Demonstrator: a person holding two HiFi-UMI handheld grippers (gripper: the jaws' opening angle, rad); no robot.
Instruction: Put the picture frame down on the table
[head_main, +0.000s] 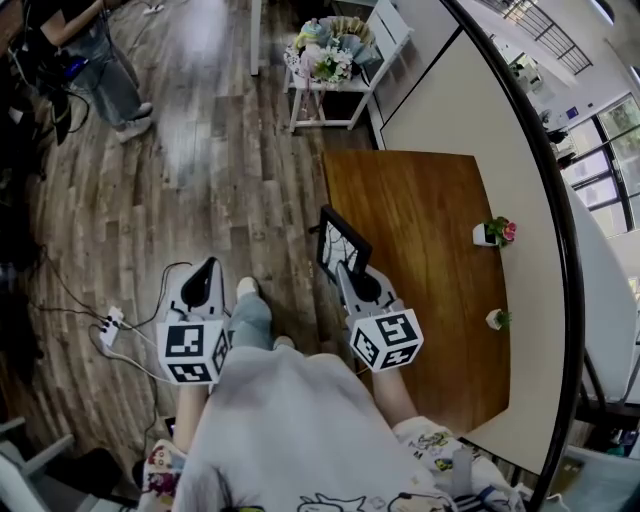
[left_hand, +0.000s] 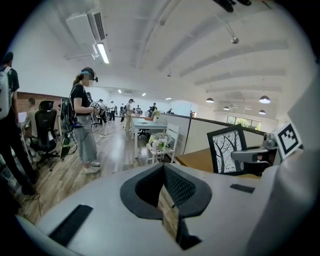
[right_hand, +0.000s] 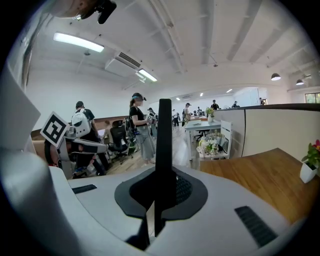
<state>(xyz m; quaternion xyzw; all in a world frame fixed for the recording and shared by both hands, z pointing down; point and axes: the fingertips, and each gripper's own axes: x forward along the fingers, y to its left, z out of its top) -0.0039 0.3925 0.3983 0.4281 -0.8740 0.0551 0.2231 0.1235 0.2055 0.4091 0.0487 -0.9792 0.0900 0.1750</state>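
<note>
We pinch the picture frame (head_main: 340, 243) in our right tongs (head_main: 352, 275), upright over the left edge of the desk (head_main: 420, 210); our closed left tongs (head_main: 204, 283) hang farther off.

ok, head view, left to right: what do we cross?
power strip → left claw → frame → flower pot
</note>
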